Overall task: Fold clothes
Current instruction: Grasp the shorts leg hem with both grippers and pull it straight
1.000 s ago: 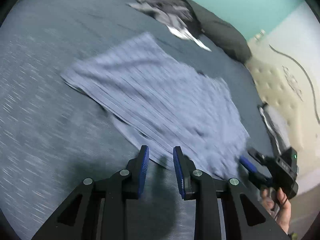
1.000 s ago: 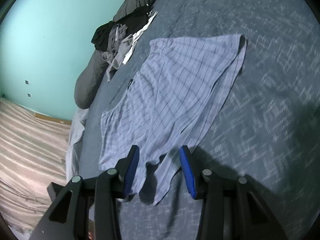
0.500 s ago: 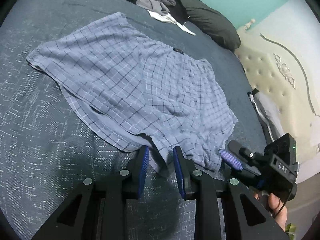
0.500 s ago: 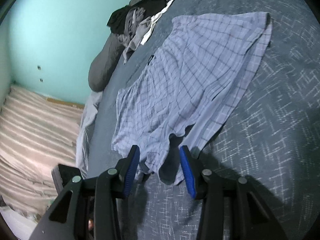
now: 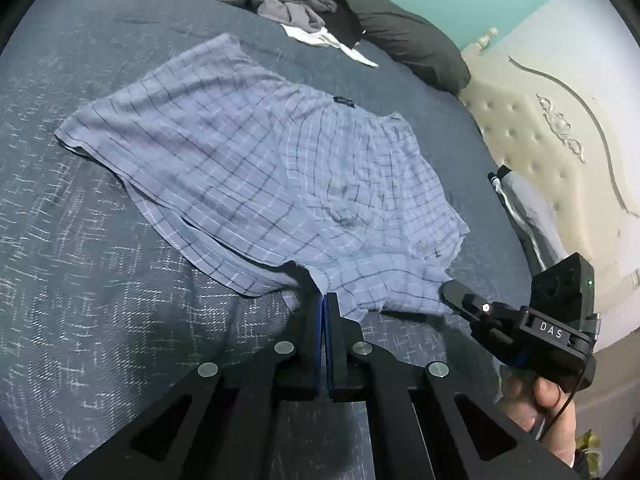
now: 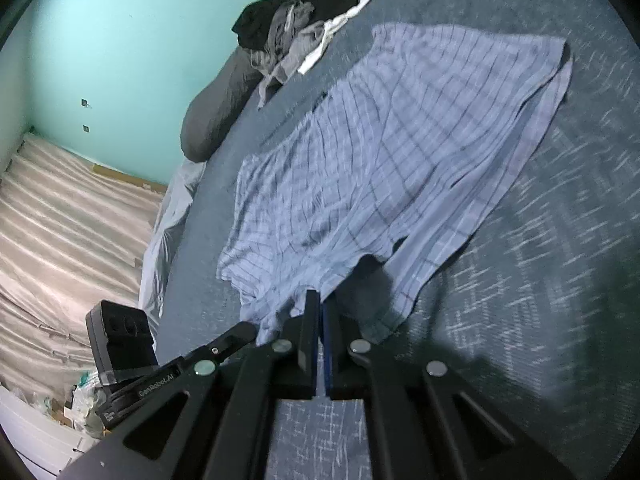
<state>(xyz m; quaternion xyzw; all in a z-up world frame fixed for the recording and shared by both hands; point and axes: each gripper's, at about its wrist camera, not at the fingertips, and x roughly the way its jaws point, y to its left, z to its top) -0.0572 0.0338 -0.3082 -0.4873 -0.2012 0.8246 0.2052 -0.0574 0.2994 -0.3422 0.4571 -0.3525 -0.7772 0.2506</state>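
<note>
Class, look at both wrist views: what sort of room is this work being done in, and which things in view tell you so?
Most likely a bedroom. The checked shorts lie spread on a bed's dark blue cover, a dark pillow sits at the far end, and a cream tufted headboard stands beside the bed.

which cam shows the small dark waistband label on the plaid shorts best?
Left wrist: the label sits sharp on the plaid shorts. Right wrist shows only a blurred dark speck.
</note>
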